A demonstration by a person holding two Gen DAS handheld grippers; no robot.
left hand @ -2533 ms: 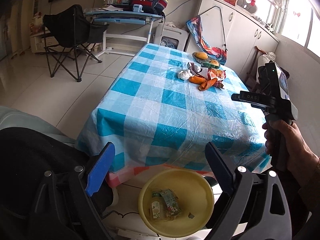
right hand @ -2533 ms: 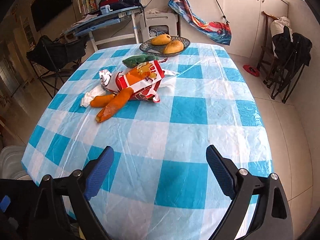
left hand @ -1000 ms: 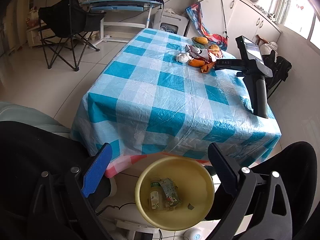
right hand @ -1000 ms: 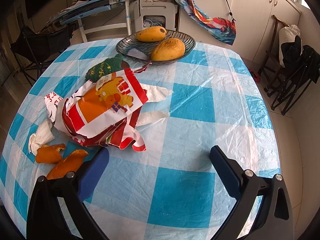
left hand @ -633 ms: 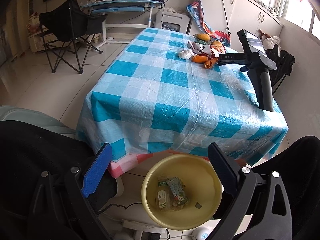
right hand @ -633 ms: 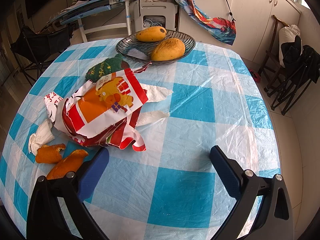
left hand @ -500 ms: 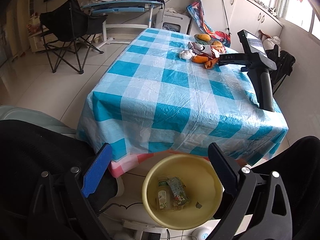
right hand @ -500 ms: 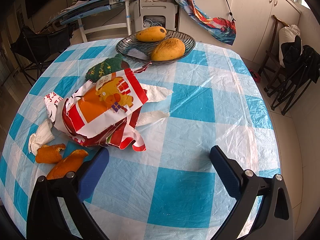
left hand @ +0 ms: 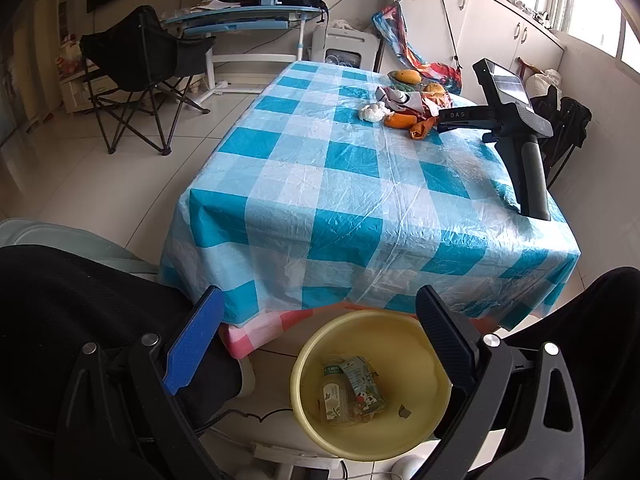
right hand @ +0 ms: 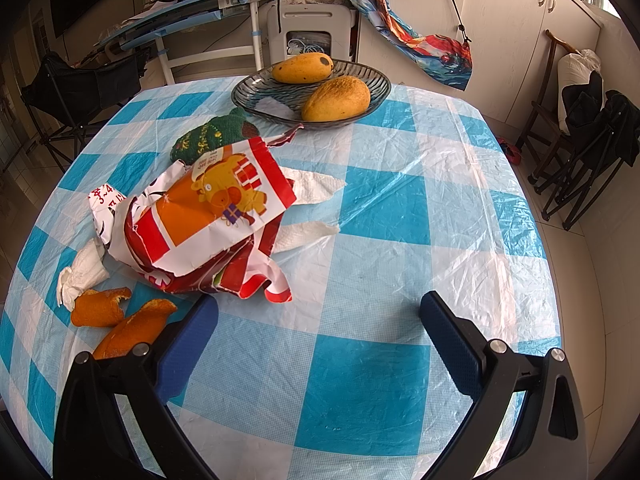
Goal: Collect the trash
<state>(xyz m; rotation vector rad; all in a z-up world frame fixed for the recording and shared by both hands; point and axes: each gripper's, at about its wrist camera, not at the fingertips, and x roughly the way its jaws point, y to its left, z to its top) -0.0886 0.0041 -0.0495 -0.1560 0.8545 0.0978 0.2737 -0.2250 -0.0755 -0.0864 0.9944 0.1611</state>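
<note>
A yellow basin (left hand: 376,322) stands on the floor below the table's near edge and holds a small bottle (left hand: 333,394) and a flattened carton (left hand: 362,382). My left gripper (left hand: 316,340) is open and empty above it. On the table lie a torn red and orange wrapper (right hand: 200,216), two orange peels (right hand: 116,316), white tissues (right hand: 82,272) and a green knitted item (right hand: 208,136). My right gripper (right hand: 318,338) is open and empty, resting low on the cloth just in front of the wrapper. It also shows in the left wrist view (left hand: 444,122).
A glass plate (right hand: 376,84) with two mangoes (right hand: 336,98) sits behind the trash. The table has a blue checked plastic cloth (left hand: 320,184). A folding chair (left hand: 136,64) and a desk (left hand: 240,20) stand at the far left. Black chairs (right hand: 592,136) stand right of the table.
The right gripper moved forward across the table to the wrapper and has stayed still since. The left gripper stays over the basin with only a slight shift of view.
</note>
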